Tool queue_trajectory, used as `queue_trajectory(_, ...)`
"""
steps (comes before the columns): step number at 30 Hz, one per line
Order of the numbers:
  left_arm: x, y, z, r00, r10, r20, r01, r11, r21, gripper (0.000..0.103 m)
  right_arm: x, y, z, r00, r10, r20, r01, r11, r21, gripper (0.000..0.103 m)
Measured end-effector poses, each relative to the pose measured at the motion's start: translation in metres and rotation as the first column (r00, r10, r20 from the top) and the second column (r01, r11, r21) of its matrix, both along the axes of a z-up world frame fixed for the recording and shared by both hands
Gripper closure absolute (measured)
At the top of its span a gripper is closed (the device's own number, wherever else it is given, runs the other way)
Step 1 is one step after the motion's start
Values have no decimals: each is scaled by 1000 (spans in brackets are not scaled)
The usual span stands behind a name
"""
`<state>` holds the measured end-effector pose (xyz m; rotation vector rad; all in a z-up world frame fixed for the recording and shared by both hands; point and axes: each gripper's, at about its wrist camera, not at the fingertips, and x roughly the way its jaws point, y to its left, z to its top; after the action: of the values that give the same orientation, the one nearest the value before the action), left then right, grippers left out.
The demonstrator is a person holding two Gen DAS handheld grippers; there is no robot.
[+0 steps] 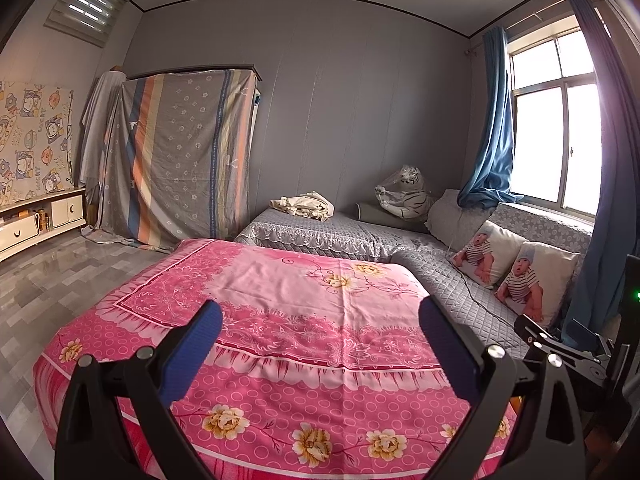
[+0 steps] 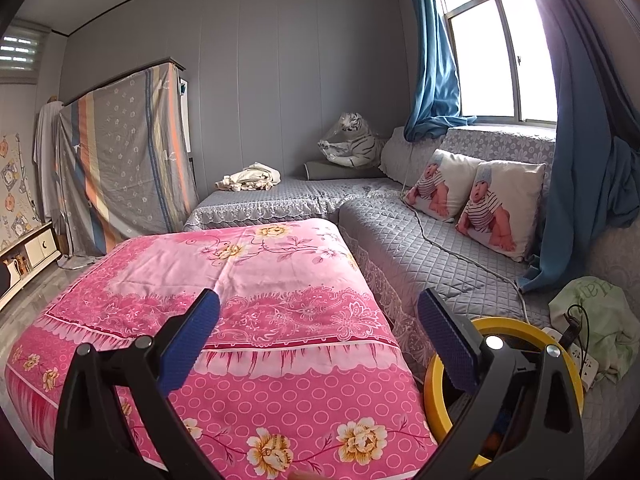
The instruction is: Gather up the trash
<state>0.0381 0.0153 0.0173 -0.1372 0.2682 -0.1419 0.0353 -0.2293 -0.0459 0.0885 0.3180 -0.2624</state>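
Both claws spread wide and empty: left gripper [image 1: 320,320] and right gripper [image 2: 318,314] hover over the pink cloth [image 2: 248,288], scouting. No trash visible there; yellow-rimmed bin [image 2: 434,392] waits beside the right claw.

The pink floral cloth [image 1: 288,292] lies bare across the covered table, giving open room near and far. To its right, the grey quilted sofa [image 2: 448,256] crowds close, with a yellow-rimmed bin [image 2: 432,396] in the near gap.
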Motion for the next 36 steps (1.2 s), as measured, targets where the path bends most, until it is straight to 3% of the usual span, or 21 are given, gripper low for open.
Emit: queue_trajectory(36, 9, -4, -7, 999, -40, -30, 40, 999, -4, 8, 0, -4, -6, 1000, 1, -18, -1, 1000, 20, 8)
